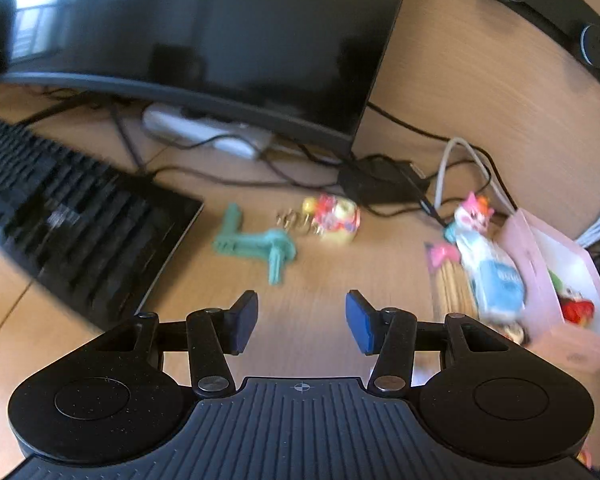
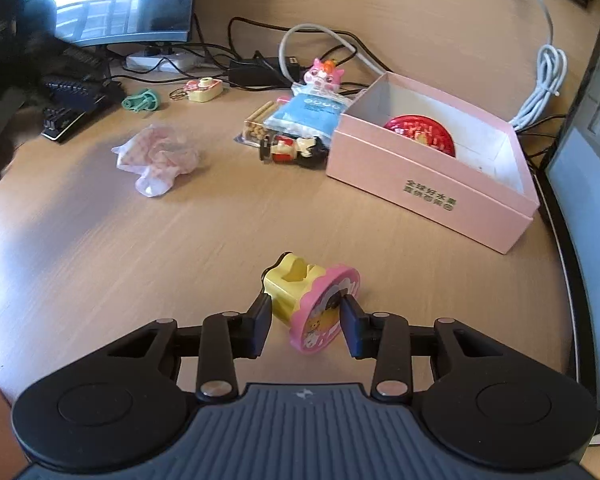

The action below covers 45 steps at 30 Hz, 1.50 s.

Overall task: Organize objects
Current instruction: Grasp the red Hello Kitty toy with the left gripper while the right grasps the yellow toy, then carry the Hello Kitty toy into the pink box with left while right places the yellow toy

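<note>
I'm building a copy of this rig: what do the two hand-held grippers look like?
Both match: the left hand-held gripper and the right hand-held gripper have black linkage arms with silver pivot pins, blue finger pads, round black side housings and a ribbed grey body with a crosshair mark.

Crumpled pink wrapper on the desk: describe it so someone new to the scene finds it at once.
Start at the open pink box on the right of the wooden desk, then look left past the cluster of toys and packets beside it. The crumpled wrapper lies alone on bare wood, short of the keyboard. It is the only soft, wrinkled thing there: thin, pale pink, checked film.
</note>
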Available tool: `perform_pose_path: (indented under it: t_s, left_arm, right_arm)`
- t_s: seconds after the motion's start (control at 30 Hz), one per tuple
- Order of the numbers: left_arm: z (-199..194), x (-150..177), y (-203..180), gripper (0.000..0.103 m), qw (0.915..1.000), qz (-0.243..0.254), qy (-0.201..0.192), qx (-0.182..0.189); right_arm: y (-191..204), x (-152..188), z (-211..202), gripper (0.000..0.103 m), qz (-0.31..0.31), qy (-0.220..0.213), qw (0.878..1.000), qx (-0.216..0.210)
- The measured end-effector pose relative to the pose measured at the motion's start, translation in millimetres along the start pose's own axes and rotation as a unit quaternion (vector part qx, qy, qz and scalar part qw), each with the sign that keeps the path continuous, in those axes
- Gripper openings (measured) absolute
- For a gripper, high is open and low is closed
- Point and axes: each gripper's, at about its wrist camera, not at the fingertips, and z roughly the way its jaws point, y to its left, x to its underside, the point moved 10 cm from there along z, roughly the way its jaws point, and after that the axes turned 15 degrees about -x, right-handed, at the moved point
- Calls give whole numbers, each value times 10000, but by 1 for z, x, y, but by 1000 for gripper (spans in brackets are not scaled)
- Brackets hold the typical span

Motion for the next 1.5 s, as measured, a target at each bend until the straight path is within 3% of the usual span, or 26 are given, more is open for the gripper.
perform_pose_path:
  t_s: [0.13, 0.23, 0.43, 0.57, 0.67, 0.73, 0.8, 0.9, 1.0, 1.13, 1.23, 1.3, 1.37, 1.43, 1.5]
  left_arm:
    - [29, -27, -41, 53, 9965, 746, -174, 322]
    - [56, -38, -60, 53, 9934, 1106, -281, 91]
    - [112, -56, -74, 57, 9928, 1131, -137, -375]
    - [121, -62, -79, 61, 9918, 1185, -311, -352]
    - [122, -54, -81, 57, 9926, 1182, -122, -235]
    - [120, -49, -83, 57, 9906, 1323, -224, -247]
    - [123, -49, -83, 57, 9893, 1387, -271, -358]
    - [127, -56, -76, 53, 9928, 1092, -188, -445]
    - [117, -53, -74, 51, 9940, 1038, -101, -336]
    - [75, -32, -73, 48, 9927, 1201, -2, 77]
    - [15, -13, -75, 48, 9886, 1341, -15, 691]
    - [-26, 2, -78, 48, 9828, 1474, 19, 1116]
    - [-62, 26, -89, 48, 9734, 1606, 254, 1615]
    - [-87, 53, -103, 48, 9628, 1727, 514, 2012]
    - [-99, 73, -114, 47, 9569, 1809, 687, 2164]
  right_arm:
    - [3, 3, 0, 37, 30, -3, 10000, 37]
    - [4, 6, -1, 37, -16, 18, 9999, 124]
    - [-2, 14, -1, 38, 187, 123, 9995, 207]
    - [-6, 13, -2, 54, 367, 99, 9991, 174]
    - [-7, 9, 0, 56, 560, 45, 9984, 53]
    - [-6, 6, 2, 60, 688, -8, 9976, -52]
    - [-5, 2, 5, 61, 744, -35, 9972, -95]
    - [-4, -1, 11, 60, 672, 4, 9977, -69]
    - [-5, -1, 15, 51, 594, 86, 9982, 20]
    - [-12, -1, 9, 48, 629, 81, 9979, 127]
    - [-20, 0, -10, 45, 647, -17, 9978, 171]
    - [-26, -2, -29, 39, 618, -132, 9977, 249]
    - [-34, -4, -48, 11, 713, -247, 9968, 260]
    - [-44, -8, -62, 11, 815, -400, 9954, 315]
    - [-52, -8, -70, 11, 790, -465, 9949, 419]
